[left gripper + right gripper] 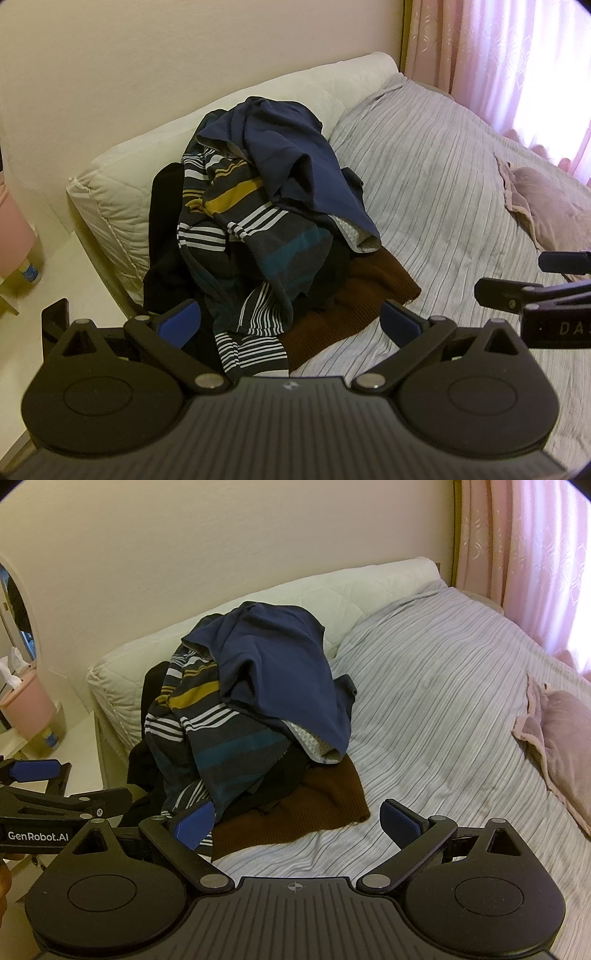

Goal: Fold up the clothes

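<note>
I count one pile of clothes (266, 229) on the bed (443, 192), w/ approx 4 pieces: navy top (280, 664) uppermost, striped shirt (236, 221) under it, brown knit (317, 805) at the bottom, black item (166, 236) on the left side. One white pillow (122, 192) behind, one pink cushion (561, 731) well apart. Left gripper (291, 325) and right gripper (297, 821) hover side by side just before the pile, jaws spread wide, holding nothing.

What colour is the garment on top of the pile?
Navy blue garment, plain; clearest in the right wrist view.
</note>
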The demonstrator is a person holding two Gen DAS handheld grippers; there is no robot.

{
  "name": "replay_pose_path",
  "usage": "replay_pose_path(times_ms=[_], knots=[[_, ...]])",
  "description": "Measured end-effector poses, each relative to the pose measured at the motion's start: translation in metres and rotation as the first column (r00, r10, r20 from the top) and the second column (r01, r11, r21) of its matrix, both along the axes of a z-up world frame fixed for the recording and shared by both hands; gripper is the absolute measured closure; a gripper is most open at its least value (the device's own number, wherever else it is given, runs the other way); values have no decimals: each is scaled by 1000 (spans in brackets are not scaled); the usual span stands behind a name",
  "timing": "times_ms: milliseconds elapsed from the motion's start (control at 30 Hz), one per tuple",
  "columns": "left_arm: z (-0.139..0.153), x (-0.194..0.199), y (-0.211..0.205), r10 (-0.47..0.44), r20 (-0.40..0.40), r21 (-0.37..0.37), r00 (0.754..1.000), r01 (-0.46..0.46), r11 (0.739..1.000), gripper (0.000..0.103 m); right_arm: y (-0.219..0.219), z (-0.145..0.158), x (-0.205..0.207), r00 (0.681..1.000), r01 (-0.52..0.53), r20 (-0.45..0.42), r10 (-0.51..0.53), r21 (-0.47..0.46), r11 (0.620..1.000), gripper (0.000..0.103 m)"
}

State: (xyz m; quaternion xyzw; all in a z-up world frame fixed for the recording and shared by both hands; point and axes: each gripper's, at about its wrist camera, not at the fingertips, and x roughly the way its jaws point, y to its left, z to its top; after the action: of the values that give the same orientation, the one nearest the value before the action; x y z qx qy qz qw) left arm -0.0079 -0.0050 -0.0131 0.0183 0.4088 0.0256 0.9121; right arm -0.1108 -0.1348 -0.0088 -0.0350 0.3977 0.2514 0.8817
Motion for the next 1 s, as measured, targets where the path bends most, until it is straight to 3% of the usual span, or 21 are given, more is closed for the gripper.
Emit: replay_pose_path(times_ms=[833,1000], knots=[[11,-2,-24,128,10,-8,992,-128,992,1,-29,-7,39,981,-195,18,194,22,981,5],[8,15,-12,120,11,8,993,-121,993,1,-20,-8,54,975,-218,52,217,20,976,5]])
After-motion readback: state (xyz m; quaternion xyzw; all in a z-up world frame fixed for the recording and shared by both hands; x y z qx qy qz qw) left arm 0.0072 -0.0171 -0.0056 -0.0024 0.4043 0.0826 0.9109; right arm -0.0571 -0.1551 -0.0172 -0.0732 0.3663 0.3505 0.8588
